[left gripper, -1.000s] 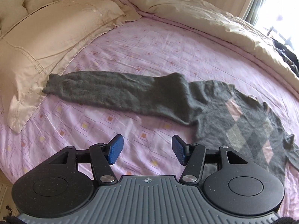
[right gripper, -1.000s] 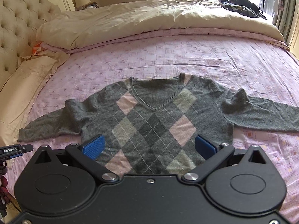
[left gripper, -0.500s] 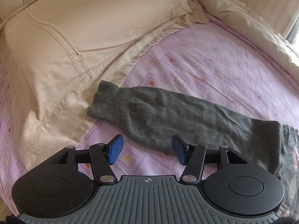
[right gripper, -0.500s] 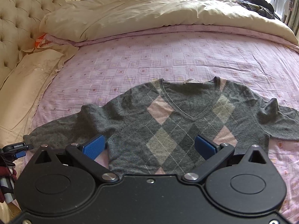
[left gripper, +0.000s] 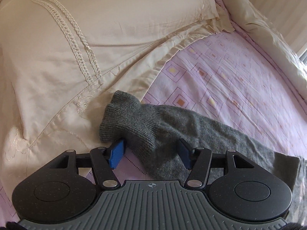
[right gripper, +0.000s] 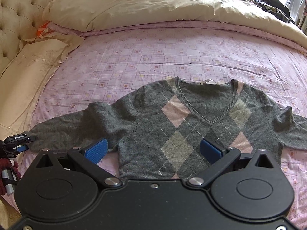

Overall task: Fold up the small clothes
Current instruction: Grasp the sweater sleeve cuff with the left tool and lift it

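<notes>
Knitted grey wool sweater (right gripper: 184, 126) with pink and pale diamond shapes lies flat on the pink bed sheet with little squares (right gripper: 153, 57). Its V-neck points toward 12 o'clock in the right wrist view. One long grey sleeve (left gripper: 172, 132) runs out toward 9 o'clock, and its ribbed cuff (left gripper: 126, 124) lies partly on the edge of the cream pillow with a lace stripe (left gripper: 76, 48).

In the left wrist view, the left gripper (left gripper: 150, 154) with blue pads is spread apart. It sits low over the cuff, with the cuff end between its two fingers. The blue pad (left gripper: 116, 156) at 8 o'clock sits just beside the cuff's edge and is not squeezing it. The other pad, at 4 o'clock, is over the sleeve.

In the right wrist view, the right gripper (right gripper: 154, 151) is spread wide too. It holds nothing. The bottom part of the sweater shows between its blue pads. At 9 o'clock in this view you can see a bit of the left gripper and a hand in a dark red glove (right gripper: 5, 174).

A big cream puffy quilt (right gripper: 163, 3) lies across the bed at 12 o'clock. A cream buttoned headboard (right gripper: 17, 9) stands at 10 o'clock.
</notes>
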